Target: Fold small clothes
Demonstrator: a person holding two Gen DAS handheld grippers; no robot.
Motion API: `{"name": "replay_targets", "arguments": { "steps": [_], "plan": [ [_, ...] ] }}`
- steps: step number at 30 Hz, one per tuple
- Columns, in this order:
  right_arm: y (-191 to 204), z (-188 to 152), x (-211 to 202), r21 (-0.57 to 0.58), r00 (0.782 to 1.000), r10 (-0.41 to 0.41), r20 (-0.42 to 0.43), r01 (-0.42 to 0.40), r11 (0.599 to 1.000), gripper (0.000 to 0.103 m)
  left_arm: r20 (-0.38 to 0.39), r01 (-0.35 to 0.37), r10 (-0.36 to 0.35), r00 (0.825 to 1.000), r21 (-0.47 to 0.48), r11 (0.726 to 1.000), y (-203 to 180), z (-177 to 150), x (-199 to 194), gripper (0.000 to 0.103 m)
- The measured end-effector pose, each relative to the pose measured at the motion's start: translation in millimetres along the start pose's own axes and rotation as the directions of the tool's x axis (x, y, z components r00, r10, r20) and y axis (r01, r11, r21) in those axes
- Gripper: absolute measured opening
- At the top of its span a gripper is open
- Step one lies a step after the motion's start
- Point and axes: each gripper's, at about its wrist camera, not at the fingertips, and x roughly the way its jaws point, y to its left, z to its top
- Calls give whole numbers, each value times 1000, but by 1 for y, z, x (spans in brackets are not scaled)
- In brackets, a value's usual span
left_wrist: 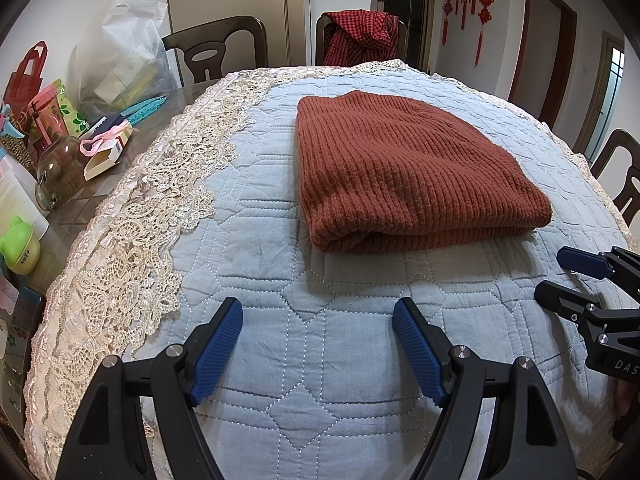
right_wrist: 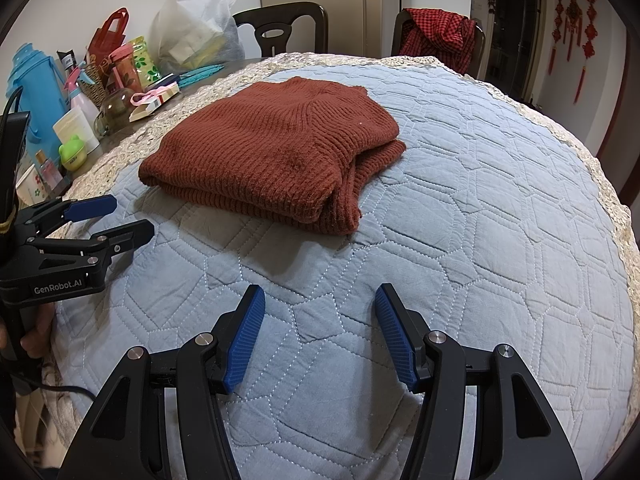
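A rust-brown ribbed knit sweater (left_wrist: 404, 172) lies folded into a compact rectangle on the light blue quilted table cover (left_wrist: 280, 300). It also shows in the right wrist view (right_wrist: 272, 152), with the cover (right_wrist: 480, 220) under it. My left gripper (left_wrist: 318, 312) is open and empty, hovering over the cover short of the sweater's near fold; it shows from the side in the right wrist view (right_wrist: 130, 216). My right gripper (right_wrist: 320, 300) is open and empty, also short of the sweater; it shows at the right edge of the left wrist view (left_wrist: 554, 272).
Cream lace trim (left_wrist: 152, 220) borders the cover. Clutter stands on the table's left: a glass jar (left_wrist: 60, 172), a white bag (left_wrist: 120, 56), a blue thermos (right_wrist: 34, 92), small boxes and bottles. Dark chairs stand behind, one draped with a red checked garment (left_wrist: 360, 36).
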Motion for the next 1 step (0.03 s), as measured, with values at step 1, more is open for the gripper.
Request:
{"name": "replay_targets", "arguments": {
  "steps": [1],
  "plan": [
    [-1, 0, 0, 0, 1000, 0, 0, 0, 1000, 58, 0, 1, -1, 1000, 0, 1000, 1, -1, 0, 80]
  ]
}}
